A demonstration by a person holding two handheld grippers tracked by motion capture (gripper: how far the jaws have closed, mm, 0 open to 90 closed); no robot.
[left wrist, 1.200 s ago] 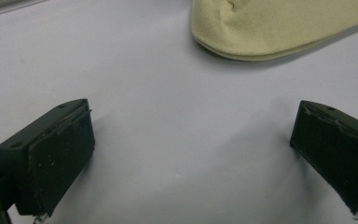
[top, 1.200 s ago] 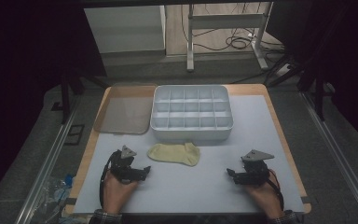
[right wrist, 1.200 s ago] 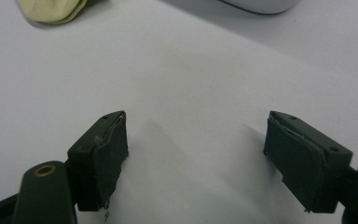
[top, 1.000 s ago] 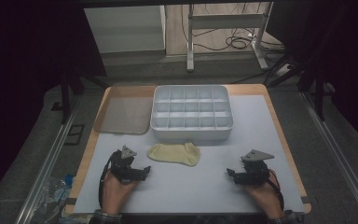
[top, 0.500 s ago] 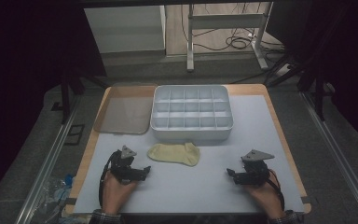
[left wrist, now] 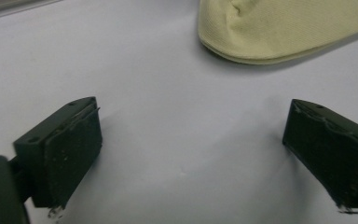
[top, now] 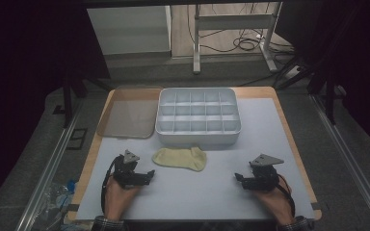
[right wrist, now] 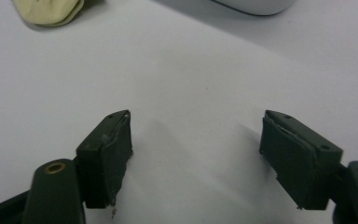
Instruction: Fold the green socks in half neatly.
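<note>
Both tongs resting low over white mat, jaws wide, nothing held. My left gripper (top: 147, 174) sits near sock (top: 180, 158); right gripper (top: 239, 179) well apart from it. Pale yellow sock lies flat just in front of divided tray (top: 198, 137), long axis across table, rounded end toward my left side. From left gripper view, sock (left wrist: 289, 28) ahead and right of jaws. Judgement: left hand nearer, likely reaches first. Clear lid (top: 127, 118) beside tray, on my left.

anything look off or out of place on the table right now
Little stands out. The pale yellow sock lies loose and rumpled on the white mat, outside the white compartment tray, whose translucent lid lies flat beside it. Both grippers, left and right, are open and hold nothing.
</note>
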